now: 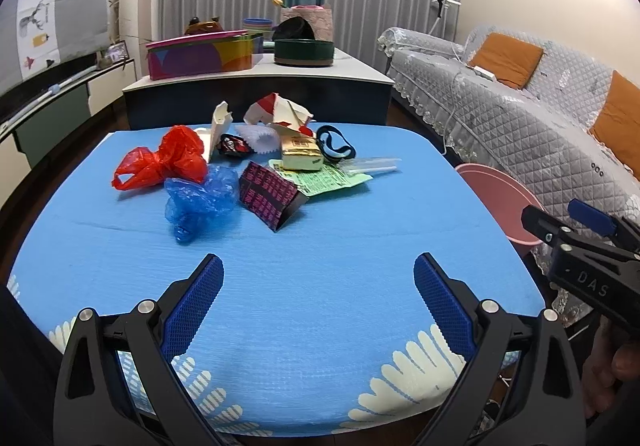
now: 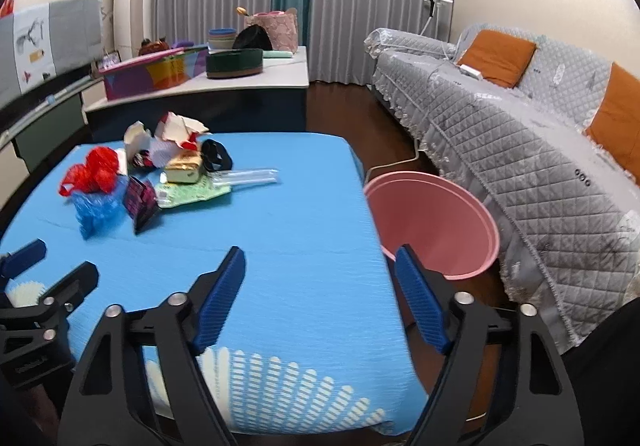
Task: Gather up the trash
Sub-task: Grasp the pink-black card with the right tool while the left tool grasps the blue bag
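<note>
Both grippers gape empty; pink bin (image 2: 432,221) beside table looks empty, seemingly.

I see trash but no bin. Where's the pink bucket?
The pink bucket stands on the floor off the blue table's right edge, beside the grey-covered sofa.

Both wrist views look down across the blue table (image 1: 304,246) from its near edge; both catch the trash heap (image 2: 160,173) and pink bin (image 2: 436,221).
</note>
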Demonstrator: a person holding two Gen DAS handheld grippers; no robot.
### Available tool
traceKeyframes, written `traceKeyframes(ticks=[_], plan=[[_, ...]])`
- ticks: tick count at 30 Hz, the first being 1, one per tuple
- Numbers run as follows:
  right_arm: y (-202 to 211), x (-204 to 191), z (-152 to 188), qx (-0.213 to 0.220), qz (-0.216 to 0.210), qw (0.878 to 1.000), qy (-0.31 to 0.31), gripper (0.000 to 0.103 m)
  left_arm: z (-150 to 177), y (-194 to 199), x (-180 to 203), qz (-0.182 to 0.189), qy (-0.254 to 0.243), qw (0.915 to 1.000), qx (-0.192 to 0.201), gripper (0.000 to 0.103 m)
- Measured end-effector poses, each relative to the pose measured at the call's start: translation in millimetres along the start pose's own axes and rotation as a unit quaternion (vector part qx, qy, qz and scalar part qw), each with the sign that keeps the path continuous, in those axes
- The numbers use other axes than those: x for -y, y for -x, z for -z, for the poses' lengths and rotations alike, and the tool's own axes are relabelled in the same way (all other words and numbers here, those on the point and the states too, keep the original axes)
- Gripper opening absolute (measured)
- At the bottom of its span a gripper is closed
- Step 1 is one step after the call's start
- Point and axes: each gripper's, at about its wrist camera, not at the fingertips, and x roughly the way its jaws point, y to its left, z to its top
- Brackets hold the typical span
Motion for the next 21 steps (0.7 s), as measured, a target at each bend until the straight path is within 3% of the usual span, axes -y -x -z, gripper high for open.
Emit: traceKeyframes(ticks=[5, 15, 21], plan=[[-1.7, -13.8, -6.8, 0.013, -0.046, 0.999, 0.000, 0.062, -5.2, -5.8, -12.6, -0.017, 0.014, 0.9997, 0.005, 0.086], [-38.7, -60.6, -21.3, -0.002, -0.138, 0.990, 0.008, 0.044, -19.2, -29.0, -50.5, -0.057, 0.054, 0.9968, 0.007, 0.056], [-84.7, -93.5, -28.2, -0.036, -0.193, 0.981, -0.010, 0.044, -30.2, -46.1, -75.1, -0.087, 0.080, 0.9929, 0.008, 0.052]])
